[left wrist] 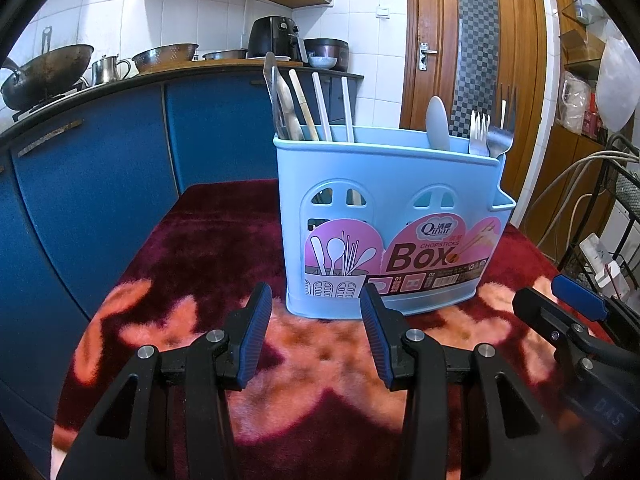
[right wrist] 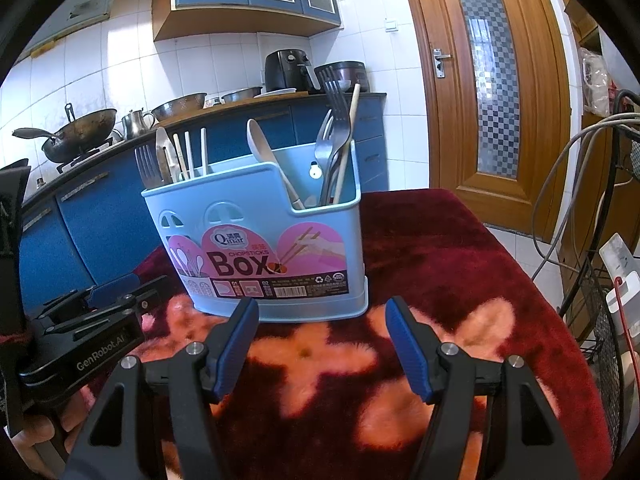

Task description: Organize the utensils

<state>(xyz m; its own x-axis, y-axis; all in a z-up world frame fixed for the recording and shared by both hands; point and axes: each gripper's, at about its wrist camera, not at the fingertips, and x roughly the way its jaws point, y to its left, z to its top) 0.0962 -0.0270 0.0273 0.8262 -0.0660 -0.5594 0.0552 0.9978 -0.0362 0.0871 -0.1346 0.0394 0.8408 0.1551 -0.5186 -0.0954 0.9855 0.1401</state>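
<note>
Both wrist views face the utensil box (left wrist: 394,216) closely

The left gripper (left wrist: 316,312) and right gripper (right wrist: 322,326) are hovering side by side, tilting slightly downward, their blue-padded jaws standing apart and gripping nothing.

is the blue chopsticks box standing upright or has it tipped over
Upright. The blue chopsticks box sits flat on the red floral cloth, its label reads level, and the forks and chopsticks stick up from its top.
</note>
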